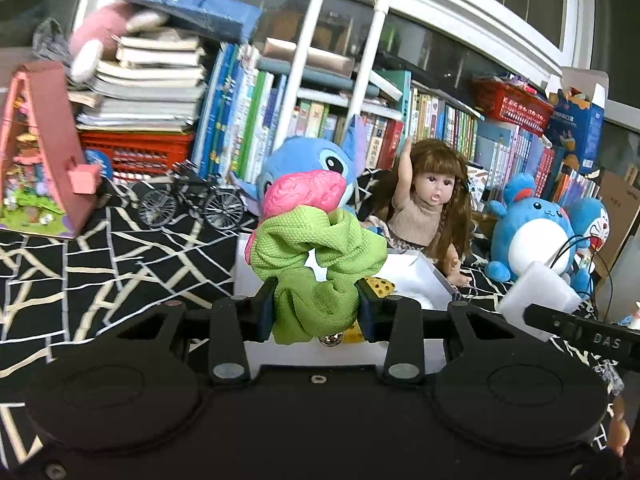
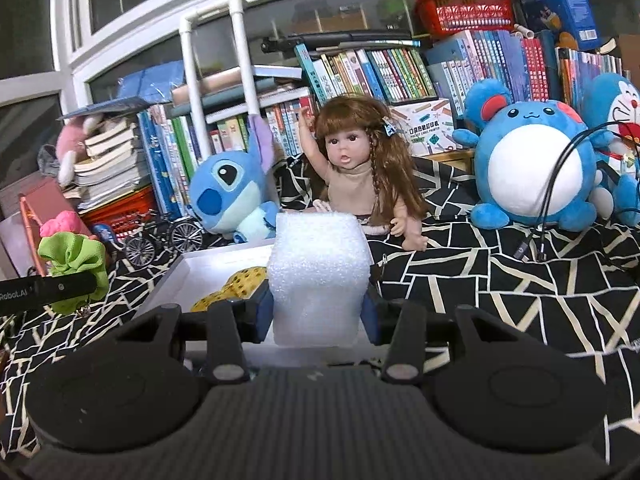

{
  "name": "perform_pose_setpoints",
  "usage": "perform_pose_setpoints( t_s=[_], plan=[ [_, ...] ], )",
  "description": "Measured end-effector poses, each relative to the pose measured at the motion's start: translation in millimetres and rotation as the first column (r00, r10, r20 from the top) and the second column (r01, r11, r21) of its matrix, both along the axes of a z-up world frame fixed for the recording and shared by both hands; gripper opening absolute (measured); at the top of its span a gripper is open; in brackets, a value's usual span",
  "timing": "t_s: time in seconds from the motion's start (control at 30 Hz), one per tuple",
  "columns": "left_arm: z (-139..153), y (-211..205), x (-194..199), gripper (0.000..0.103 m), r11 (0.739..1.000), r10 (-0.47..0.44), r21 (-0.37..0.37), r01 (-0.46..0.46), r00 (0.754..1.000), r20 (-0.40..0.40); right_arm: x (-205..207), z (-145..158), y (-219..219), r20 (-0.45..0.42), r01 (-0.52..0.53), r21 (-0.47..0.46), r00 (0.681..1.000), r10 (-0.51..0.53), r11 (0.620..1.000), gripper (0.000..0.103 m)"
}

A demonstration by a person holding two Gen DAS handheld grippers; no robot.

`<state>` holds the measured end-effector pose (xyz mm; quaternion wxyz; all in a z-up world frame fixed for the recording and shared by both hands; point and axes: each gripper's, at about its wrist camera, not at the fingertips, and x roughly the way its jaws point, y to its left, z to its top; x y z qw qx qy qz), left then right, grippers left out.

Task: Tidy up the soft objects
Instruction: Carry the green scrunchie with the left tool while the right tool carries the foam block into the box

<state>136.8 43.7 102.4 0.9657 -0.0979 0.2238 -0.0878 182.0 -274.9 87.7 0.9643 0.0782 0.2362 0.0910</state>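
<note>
My left gripper is shut on a green scrunchie with a pink scrunchie bunched above it, held up over a white box. In the right wrist view the same bundle hangs at the far left beside the left gripper's finger. My right gripper is shut on a white foam block, held above the white box. A yellow spotted cloth lies inside the box. The foam block also shows at the right of the left wrist view.
On the black patterned cloth sit a blue Stitch plush, a long-haired doll, a round blue plush and a metal toy bicycle. Behind stand shelves of books, red baskets and a pink toy house. Black cables dangle at right.
</note>
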Motion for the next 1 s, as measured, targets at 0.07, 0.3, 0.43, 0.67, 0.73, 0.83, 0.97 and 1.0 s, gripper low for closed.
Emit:
perform_pose_setpoints(
  t_s=[0.07,0.3,0.43,0.67,0.73,0.83,0.97,1.0],
  plan=[
    [-2,-2,14,0.038,1.000,-0.010,-0.012,0.010,1.000,-0.023,11,-1,5,-0.006,0.003,-0.031,1.000,-0.003,1.000,0.049],
    [-17,-13,67,0.038,1.000,0.015,-0.002,-0.016,0.994,-0.105,51,-16,14,-0.086,0.012,-0.076,0.996,-0.019,0.997,0.049],
    [-32,-19,87,0.038,1.000,0.031,0.008,-0.030,0.988,-0.149,67,-27,17,-0.126,0.021,-0.095,0.992,-0.033,0.995,0.049],
    [-53,-33,115,0.038,0.997,0.056,0.065,-0.043,0.978,-0.200,85,-42,24,-0.157,0.023,-0.148,0.987,-0.046,0.989,0.049],
    [-57,-36,120,0.038,0.996,0.058,0.073,-0.043,0.976,-0.209,88,-45,26,-0.164,0.017,-0.154,0.985,-0.043,0.988,0.049],
    [-65,-38,126,0.038,0.996,0.057,0.085,-0.039,0.973,-0.225,93,-50,30,-0.178,0.012,-0.155,0.983,-0.040,0.988,0.049],
    [-71,-39,130,0.038,0.995,0.057,0.089,-0.036,0.969,-0.241,98,-55,31,-0.197,0.001,-0.142,0.980,-0.030,0.990,0.049],
    [-73,-39,131,0.038,0.996,0.054,0.085,-0.033,0.968,-0.245,98,-57,32,-0.200,0.000,-0.138,0.979,-0.028,0.990,0.049]
  ],
)
